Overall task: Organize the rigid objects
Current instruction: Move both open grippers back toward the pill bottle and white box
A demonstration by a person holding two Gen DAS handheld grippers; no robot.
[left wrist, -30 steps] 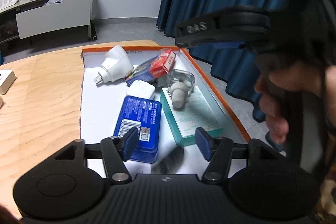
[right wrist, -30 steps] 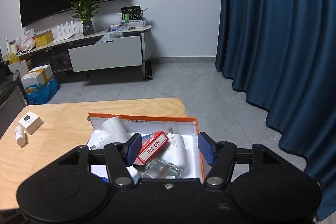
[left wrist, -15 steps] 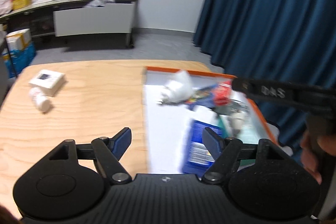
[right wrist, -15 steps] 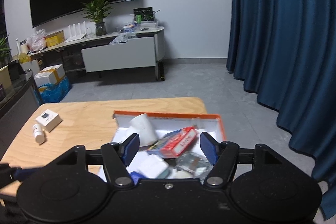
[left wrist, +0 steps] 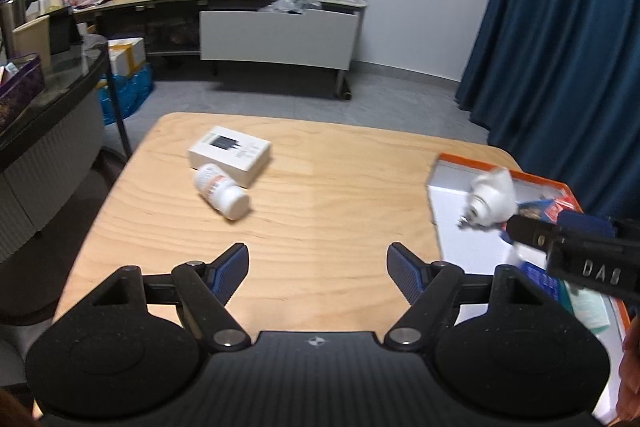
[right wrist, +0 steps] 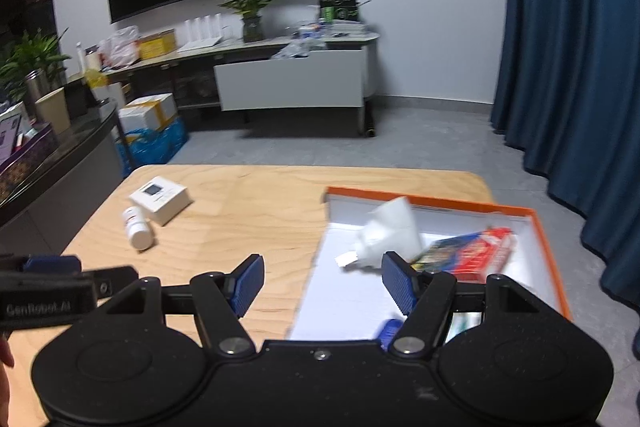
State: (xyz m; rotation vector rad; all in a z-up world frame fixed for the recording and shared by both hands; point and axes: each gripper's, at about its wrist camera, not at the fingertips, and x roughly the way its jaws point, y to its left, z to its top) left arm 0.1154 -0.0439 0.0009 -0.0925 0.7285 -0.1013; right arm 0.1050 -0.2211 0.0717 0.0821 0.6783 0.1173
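L gripper (left wrist: 318, 273) hangs over bare table (left wrist: 328, 187) near its front edge, jaws wide, nothing between; they've just been opening. It points toward the box (left wrist: 230, 154) and bottle (left wrist: 221, 191) near the far-left corner, prob. because those two are the only items outside the tray (right wrist: 550, 259). Bottle lies on its side, touching the box's near edge, cap toward the camera, so it can roll if nudged. R gripper (right wrist: 322, 285) sits over the tray's left edge, jaws also apart w/ nothing gripped, also just been opening. Tray sits at the table's right edge and carries the sorted stuff: white plug (right wrist: 390, 235) near its far-left corner, red pack (right wrist: 480, 253) beside it toward the right wall, blue and teal boxes nearer, partly hidden by the gripper. Judging by the layout, next job is fetching box or bottle; L is nearer. Grab bottle across its body, not lengthwise.
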